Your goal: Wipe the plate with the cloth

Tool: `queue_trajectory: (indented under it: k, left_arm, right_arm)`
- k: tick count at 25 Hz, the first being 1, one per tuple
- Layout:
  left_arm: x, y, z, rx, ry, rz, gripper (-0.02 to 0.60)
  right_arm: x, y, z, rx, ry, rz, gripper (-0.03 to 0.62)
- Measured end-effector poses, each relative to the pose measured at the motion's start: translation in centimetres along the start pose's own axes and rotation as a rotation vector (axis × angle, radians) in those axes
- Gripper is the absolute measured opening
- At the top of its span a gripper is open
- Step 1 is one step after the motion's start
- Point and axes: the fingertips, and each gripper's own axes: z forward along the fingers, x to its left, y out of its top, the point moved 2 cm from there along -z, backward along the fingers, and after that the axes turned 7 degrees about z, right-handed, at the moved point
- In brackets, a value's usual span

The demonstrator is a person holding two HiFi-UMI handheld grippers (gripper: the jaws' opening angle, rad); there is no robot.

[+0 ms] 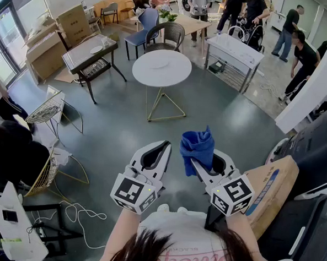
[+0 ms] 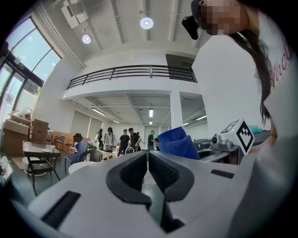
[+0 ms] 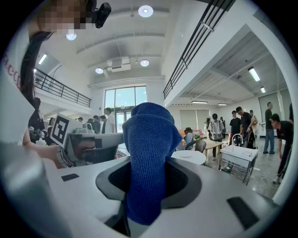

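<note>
Right gripper [image 1: 199, 160] jaws clamping blue cloth [image 3: 148, 153], left gripper [image 1: 161, 147] closed

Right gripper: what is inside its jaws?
The blue cloth is clamped between the jaws of the right gripper, bunching up above them. The gripping faces are covered by its folds.

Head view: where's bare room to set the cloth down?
Round table: bare top around its plate. Floor between it and the cloth is open. Crowded: wire chairs at left, cardboard box at right.
</note>
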Motion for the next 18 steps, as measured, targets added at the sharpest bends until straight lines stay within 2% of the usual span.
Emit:
queue_trajectory:
  k: [8,18]
  left_arm:
    - [-0.4,0.2,1.9,0.003,0.026,0.017,0.003]
    - [0.2,-0.7,3.7,0.026,0.117,0.028,0.003]
  right_arm:
    - [-1.8,0.5,0.0,-0.007,0.018,0.003,0.152]
    - [-4.5,0.6,1.2,0.001,0.053,0.074,0.153]
